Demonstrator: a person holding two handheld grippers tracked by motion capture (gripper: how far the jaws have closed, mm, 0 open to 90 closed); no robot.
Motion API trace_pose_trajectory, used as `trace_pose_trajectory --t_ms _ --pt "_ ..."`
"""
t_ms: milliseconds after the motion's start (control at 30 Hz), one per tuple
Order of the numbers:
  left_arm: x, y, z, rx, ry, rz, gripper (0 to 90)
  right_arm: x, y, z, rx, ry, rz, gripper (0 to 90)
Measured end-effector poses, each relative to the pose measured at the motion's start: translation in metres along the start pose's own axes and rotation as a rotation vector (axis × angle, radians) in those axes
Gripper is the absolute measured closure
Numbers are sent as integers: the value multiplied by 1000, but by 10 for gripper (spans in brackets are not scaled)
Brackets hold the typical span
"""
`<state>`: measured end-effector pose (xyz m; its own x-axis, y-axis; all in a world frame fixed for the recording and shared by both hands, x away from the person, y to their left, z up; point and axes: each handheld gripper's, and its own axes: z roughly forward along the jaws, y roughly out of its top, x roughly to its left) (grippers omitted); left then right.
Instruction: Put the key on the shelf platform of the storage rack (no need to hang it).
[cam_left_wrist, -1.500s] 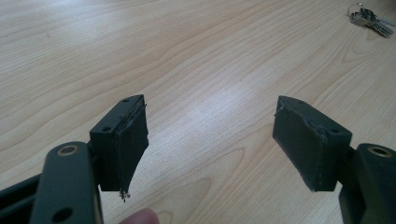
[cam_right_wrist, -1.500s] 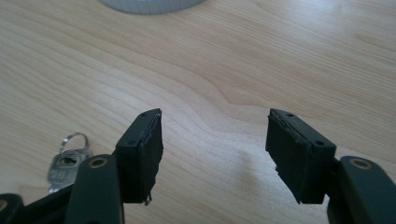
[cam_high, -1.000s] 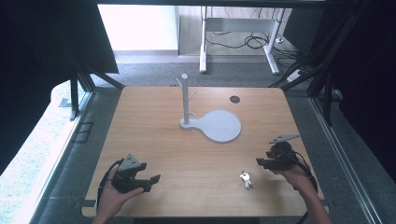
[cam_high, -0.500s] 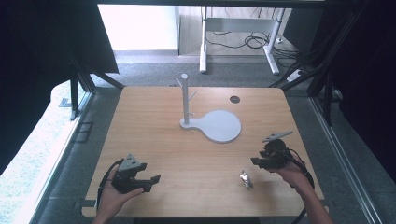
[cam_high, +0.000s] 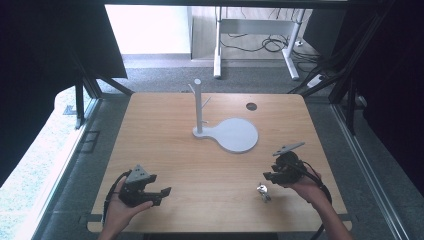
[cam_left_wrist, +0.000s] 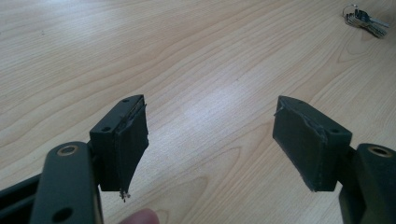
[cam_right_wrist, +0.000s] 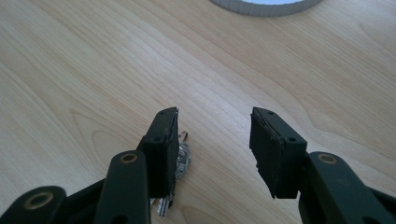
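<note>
A bunch of keys (cam_high: 263, 192) lies flat on the wooden tabletop (cam_high: 200, 160), well short of the white peg stand (cam_high: 199, 107) on its round base plate (cam_high: 236, 135), and nothing yet hangs from the stand's pegs. By the look of it the job is at its very start: the keys have not been gripped or lifted, and the carry to the stand is all still to come.

Relative to the keys, the right claw (cam_high: 270, 176) sits just beside them, on the side toward the stand and a little to the right. In the right gripper view the keys (cam_right_wrist: 180, 163) show behind the left-hand jaw, largely outside the gap, so the right claw (cam_right_wrist: 212, 140) does not yet straddle them. Its jaws stand partly spread and have just been closing, with bare wood between them and no pad on metal.

Well apart from the keys, across the near edge, the left claw (cam_high: 162, 192) rests in the person's left hand (cam_high: 120, 212), spread wide and empty; in its own view the left claw (cam_left_wrist: 210, 135) frames bare wood, the keys (cam_left_wrist: 366, 21) far off at the upper right.
</note>
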<state>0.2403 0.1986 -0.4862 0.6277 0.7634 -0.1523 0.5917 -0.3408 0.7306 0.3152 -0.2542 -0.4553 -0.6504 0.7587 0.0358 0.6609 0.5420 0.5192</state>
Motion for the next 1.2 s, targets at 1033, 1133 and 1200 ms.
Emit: trace_pose_trajectory --t_ms 1033,1133,1200 --pt "1 0 -2 4 -1 0 267 13 0 35 135 89 10 651" --pt "2 -1 -1 3 -2 -4 265 13 1 35 143 89 7 658" --pt "3 -1 0 6 0 -3 265 13 2 36 149 86 0 665"
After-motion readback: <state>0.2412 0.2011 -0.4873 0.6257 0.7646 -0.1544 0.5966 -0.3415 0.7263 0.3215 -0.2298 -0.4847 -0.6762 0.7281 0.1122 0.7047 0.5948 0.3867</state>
